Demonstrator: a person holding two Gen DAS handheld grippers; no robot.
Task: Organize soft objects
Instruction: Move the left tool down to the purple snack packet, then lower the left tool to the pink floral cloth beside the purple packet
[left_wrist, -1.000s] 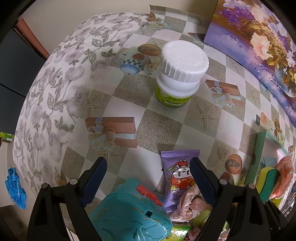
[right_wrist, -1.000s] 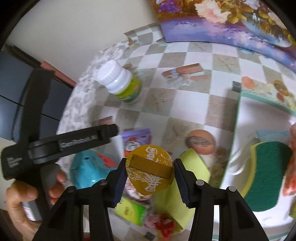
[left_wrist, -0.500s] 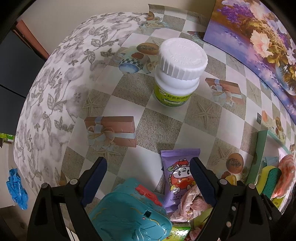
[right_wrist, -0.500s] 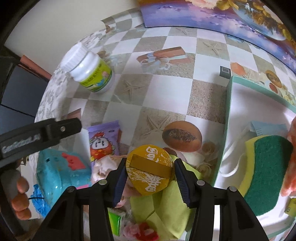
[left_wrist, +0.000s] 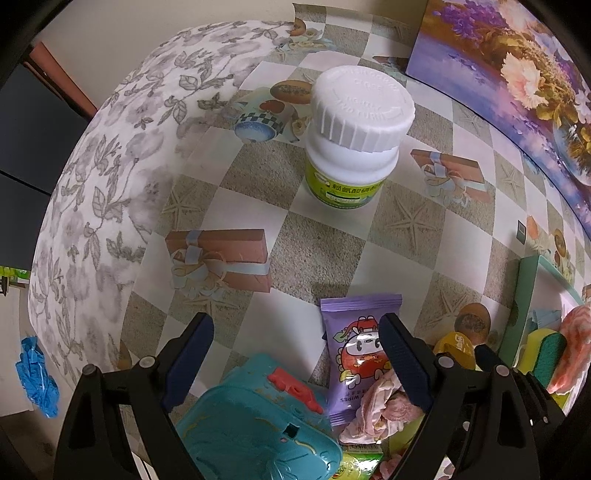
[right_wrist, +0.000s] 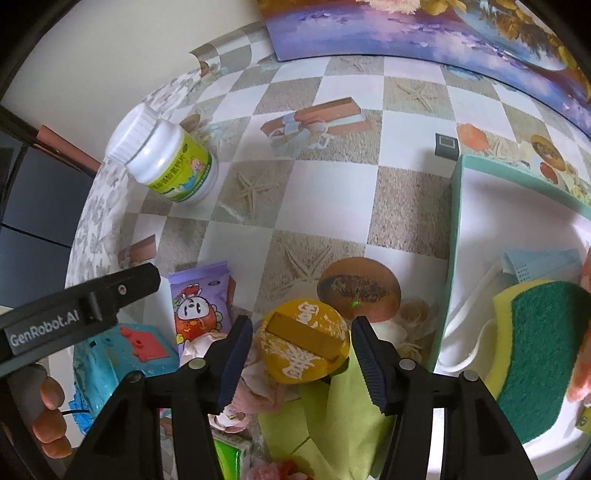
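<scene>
My right gripper (right_wrist: 301, 354) hangs low over a pile of soft things, and its jaws are opening. A yellow round disc (right_wrist: 303, 343) with white lettering lies between them on a lime cloth (right_wrist: 332, 413), with a small gap at each pad. Beside it are a pink cloth (right_wrist: 255, 387) and a purple wipes packet (right_wrist: 199, 302). My left gripper (left_wrist: 295, 343) points straight down, open and empty, above a teal plastic toy (left_wrist: 255, 428) and the purple wipes packet (left_wrist: 354, 350). A white tray with a teal rim (right_wrist: 456, 240) holds a green-yellow sponge (right_wrist: 535, 350) and a blue mask (right_wrist: 535, 262).
A white pill bottle (left_wrist: 354, 140) with a lime label stands on the checkered tablecloth beyond the pile. A flower painting (left_wrist: 517, 74) leans along the back right. The table's floral-cloth edge (left_wrist: 92, 206) curves down at the left. A small black square (right_wrist: 447, 146) lies near the tray's corner.
My right gripper came down onto the pile with the yellow disc, and its pads have parted from the disc. The left gripper has stayed in place.
</scene>
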